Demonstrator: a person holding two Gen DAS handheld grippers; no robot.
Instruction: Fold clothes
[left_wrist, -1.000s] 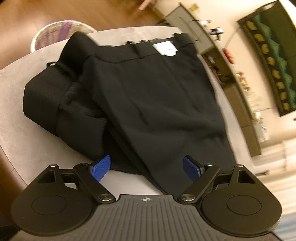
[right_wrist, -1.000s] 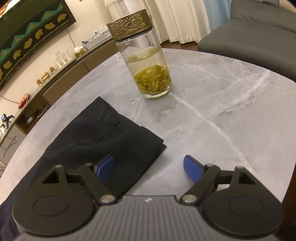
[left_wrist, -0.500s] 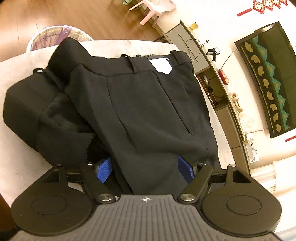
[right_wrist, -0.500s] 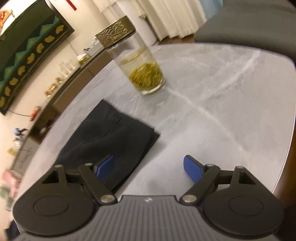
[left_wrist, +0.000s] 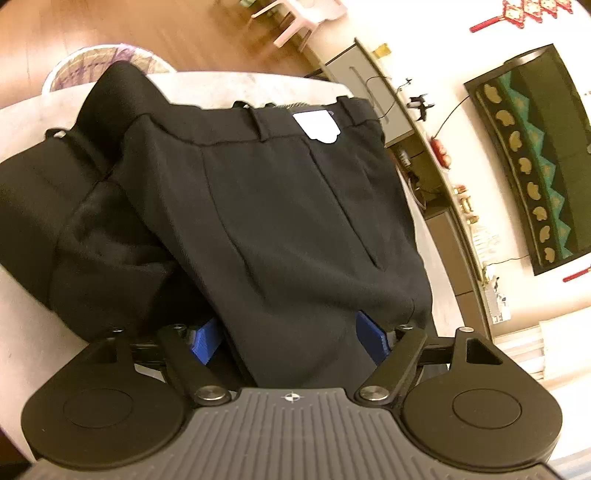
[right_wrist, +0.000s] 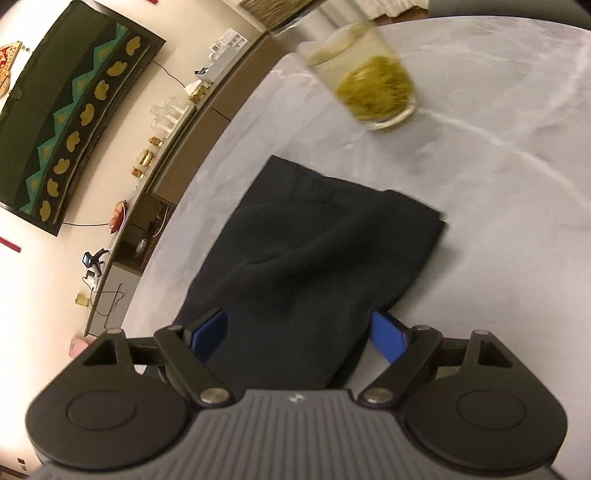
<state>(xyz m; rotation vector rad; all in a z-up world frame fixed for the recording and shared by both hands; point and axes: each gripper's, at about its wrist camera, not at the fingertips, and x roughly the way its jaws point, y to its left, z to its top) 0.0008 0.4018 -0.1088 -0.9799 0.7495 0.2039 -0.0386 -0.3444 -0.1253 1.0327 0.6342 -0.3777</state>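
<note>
Both tongs stand spread wide and grip nothing: the left tongs (left_wrist: 290, 341) straddle the black trousers (left_wrist: 280, 229) below the waistband, and the right tongs (right_wrist: 299, 332) straddle the trouser leg end (right_wrist: 314, 251). Bare counter (right_wrist: 498, 206) lies right of that hem, with a glass of tea (right_wrist: 373, 81) ahead near the far edge.

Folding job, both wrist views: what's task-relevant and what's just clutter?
Part of the job:
black trousers, leg end
left gripper
right gripper
table

Just lying about:
glass of tea
laundry basket
wall hanging
</note>
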